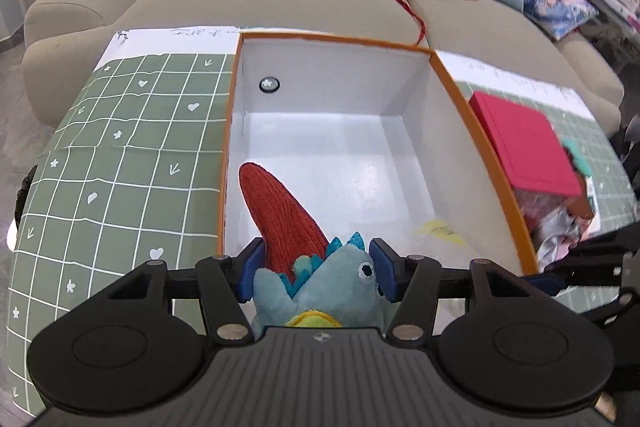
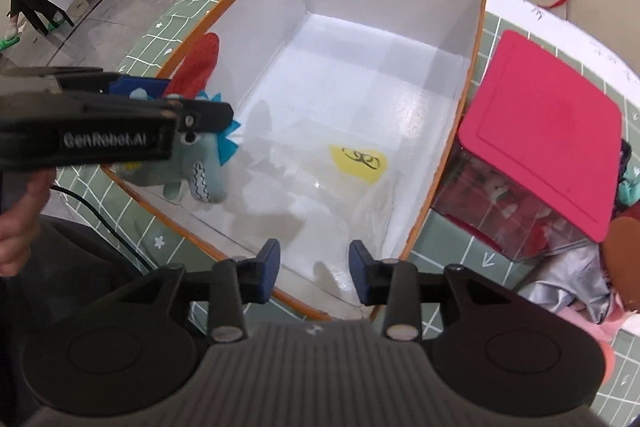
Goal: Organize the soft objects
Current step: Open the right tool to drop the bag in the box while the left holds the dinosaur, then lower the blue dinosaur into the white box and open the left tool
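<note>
Main risk: my left fingers (image 1: 314, 273) are clamped on the blue plush dinosaur (image 2: 200, 163) right over the near-left rim of the white box (image 1: 436, 131), so letting go here could drop it on the rim and tip it out onto the green grid worktop (image 1: 120, 155); its red tail (image 1: 280, 215) also leans on the left wall and could snag. My right fingers (image 2: 314, 273) are parted and empty over the near edge of the box, above a clear plastic bag (image 2: 340, 187) on its floor. Both hands point steeply down into the box, left beside right.
</note>
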A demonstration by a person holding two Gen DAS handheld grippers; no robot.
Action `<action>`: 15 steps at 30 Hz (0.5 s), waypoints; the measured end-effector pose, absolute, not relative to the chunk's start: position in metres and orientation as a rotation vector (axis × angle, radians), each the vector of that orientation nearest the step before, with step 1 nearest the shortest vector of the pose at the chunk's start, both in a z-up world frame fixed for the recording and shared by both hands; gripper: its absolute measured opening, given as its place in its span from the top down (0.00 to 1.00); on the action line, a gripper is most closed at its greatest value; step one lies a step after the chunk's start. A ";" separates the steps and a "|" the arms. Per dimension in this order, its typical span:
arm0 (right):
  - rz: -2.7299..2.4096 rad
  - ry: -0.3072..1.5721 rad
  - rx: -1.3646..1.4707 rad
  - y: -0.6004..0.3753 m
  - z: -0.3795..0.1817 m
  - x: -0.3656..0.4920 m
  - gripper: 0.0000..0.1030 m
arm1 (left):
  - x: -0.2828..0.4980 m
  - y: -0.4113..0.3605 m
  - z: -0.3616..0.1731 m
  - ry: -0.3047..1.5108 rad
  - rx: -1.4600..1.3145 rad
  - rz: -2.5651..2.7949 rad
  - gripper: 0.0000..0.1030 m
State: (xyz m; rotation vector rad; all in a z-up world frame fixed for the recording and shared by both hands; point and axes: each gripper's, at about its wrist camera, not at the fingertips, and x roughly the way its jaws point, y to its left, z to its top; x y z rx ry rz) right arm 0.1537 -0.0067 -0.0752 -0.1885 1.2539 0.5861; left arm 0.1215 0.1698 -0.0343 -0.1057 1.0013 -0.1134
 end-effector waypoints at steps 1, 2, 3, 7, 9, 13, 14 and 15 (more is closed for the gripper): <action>0.585 1.251 -0.193 -0.006 -0.075 0.153 0.63 | 0.122 0.170 -0.033 0.998 -0.109 -0.112 0.37; 0.584 1.250 -0.190 -0.007 -0.074 0.152 0.62 | 0.121 0.169 -0.032 0.996 -0.106 -0.111 0.37; 0.584 1.249 -0.182 -0.007 -0.073 0.151 0.61 | 0.121 0.168 -0.032 0.995 -0.101 -0.110 0.37; 0.585 1.231 -0.188 -0.011 -0.068 0.149 0.55 | 0.117 0.171 -0.021 1.025 -0.071 -0.098 0.37; 0.596 1.228 -0.179 -0.015 -0.068 0.149 0.55 | 0.112 0.177 -0.007 1.001 -0.085 -0.069 0.37; 0.598 1.231 -0.170 -0.016 -0.067 0.150 0.56 | 0.110 0.174 0.012 0.944 -0.079 -0.066 0.36; 0.600 1.229 -0.168 -0.016 -0.066 0.149 0.56 | 0.112 0.170 0.011 0.942 -0.070 -0.079 0.36; 0.603 1.226 -0.167 -0.016 -0.065 0.149 0.56 | 0.116 0.164 0.008 0.951 -0.061 -0.090 0.36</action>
